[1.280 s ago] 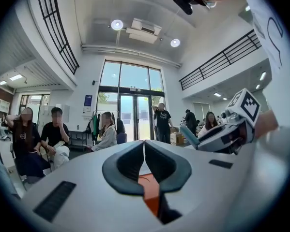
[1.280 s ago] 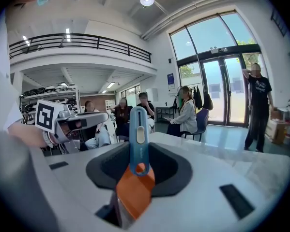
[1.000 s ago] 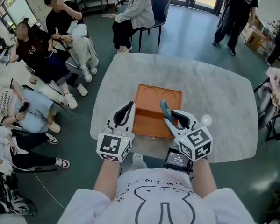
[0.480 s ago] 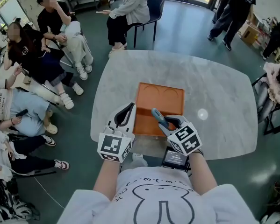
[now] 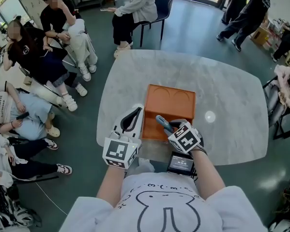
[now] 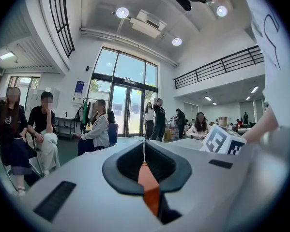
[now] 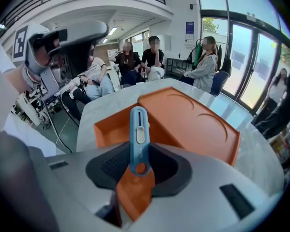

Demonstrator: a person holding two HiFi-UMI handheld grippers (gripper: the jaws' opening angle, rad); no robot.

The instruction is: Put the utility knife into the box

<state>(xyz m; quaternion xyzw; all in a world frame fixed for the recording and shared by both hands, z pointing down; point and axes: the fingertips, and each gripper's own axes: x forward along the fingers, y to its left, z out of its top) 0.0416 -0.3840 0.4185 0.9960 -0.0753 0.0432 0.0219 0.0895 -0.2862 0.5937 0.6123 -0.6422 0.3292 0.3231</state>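
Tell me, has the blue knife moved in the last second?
Yes. The knife, held in the right gripper, has shifted left and nearer the person across the orange box.

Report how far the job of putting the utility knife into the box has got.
Done: the utility knife is picked up, clamped by the fingers of the right gripper. In hand: it hangs at the near end of the orange box. Left: lower it in and release. The left gripper is shut, empty, beside the box.

Closed left claw, clamped right claw
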